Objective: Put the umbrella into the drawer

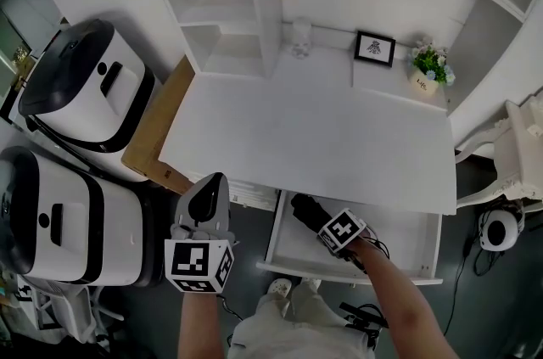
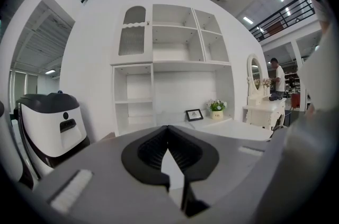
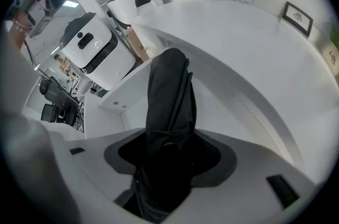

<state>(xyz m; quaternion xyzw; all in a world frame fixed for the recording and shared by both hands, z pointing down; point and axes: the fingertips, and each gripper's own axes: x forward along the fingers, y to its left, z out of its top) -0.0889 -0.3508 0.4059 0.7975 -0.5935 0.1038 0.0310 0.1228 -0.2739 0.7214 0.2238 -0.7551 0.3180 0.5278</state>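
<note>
The right claw (image 1: pixel 317 220) is gripping a folded black umbrella (image 1: pixel 302 206) between wide-set jaws, pointing it steeply down over the open white drawer (image 1: pixel 403 240) beneath the desk (image 1: pixel 322 137). The left claw (image 1: pixel 206 198) is hovering alongside, jaws together, empty.

White desk (image 1: pixel 322 137), shelf hutch (image 1: pixel 229 1), framed picture (image 1: pixel 375 48), potted flowers (image 1: pixel 428 69), two white machines (image 1: pixel 85 86), dark floor (image 1: pixel 250 234)

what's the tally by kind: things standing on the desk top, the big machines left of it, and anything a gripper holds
framed picture: 1
potted flowers: 1
clear glass item: 1
white and black machines: 2
black umbrella, held: 1
Total: 6
</note>
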